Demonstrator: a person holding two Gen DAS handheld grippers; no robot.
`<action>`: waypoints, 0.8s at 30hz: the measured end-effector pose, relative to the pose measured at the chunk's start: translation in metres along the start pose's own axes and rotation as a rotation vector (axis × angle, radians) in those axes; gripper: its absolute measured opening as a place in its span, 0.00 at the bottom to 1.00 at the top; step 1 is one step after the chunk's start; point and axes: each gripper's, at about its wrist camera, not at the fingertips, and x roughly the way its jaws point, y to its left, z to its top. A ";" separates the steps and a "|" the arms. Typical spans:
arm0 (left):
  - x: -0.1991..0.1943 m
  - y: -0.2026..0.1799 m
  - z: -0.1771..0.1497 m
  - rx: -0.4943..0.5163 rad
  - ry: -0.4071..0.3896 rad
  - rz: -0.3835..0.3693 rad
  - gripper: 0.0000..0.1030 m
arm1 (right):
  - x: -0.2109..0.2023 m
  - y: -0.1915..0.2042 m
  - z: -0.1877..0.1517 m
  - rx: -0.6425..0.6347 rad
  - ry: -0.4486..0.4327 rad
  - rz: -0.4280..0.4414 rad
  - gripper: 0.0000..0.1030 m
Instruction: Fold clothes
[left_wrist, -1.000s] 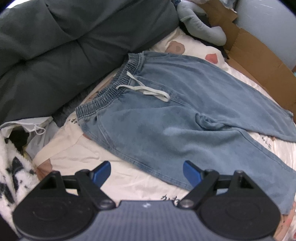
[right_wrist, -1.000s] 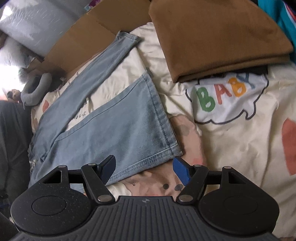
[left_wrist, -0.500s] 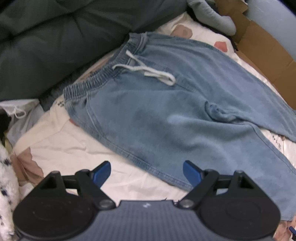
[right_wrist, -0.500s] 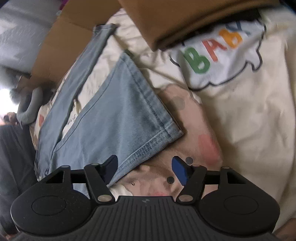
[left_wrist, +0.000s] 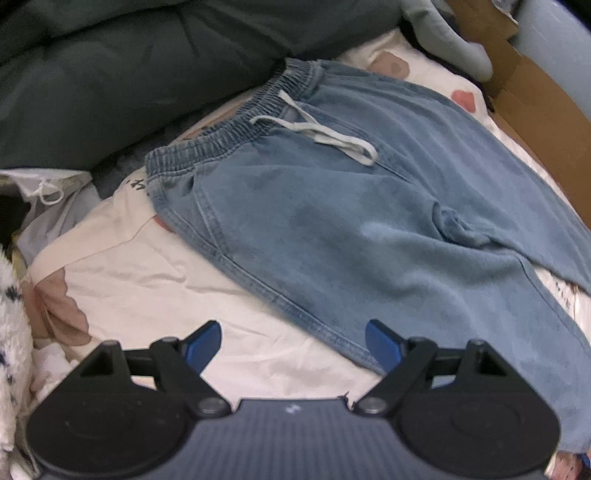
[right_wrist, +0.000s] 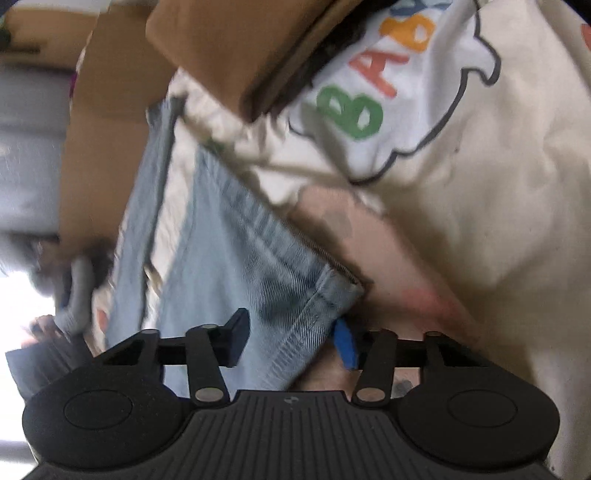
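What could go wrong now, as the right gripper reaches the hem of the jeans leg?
The right gripper straddles only the hem corner, so the jeans might slip out. Its lower finger may also pinch the sheet beneath. The left gripper hangs open off the waistband, so lifting could drag the jeans crooked.

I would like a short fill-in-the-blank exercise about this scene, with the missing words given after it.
1. The jeans have a white ____ at the waistband.
2. The colourful letters on the bedsheet spell ____.
3. The right hand-held gripper has the ____ of one jeans leg between its fingers.
4. The left hand-held gripper is ____, holding nothing.

Missing words: drawstring; BABY; hem; open
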 end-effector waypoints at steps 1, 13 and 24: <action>0.000 0.001 0.000 -0.007 -0.001 -0.001 0.84 | -0.003 0.000 0.002 0.015 -0.008 0.018 0.49; 0.004 -0.006 -0.008 0.030 0.021 0.008 0.84 | -0.013 0.021 -0.006 -0.075 0.024 0.176 0.48; 0.005 -0.006 -0.011 0.038 0.029 0.015 0.84 | 0.005 0.017 -0.004 -0.064 -0.025 0.073 0.36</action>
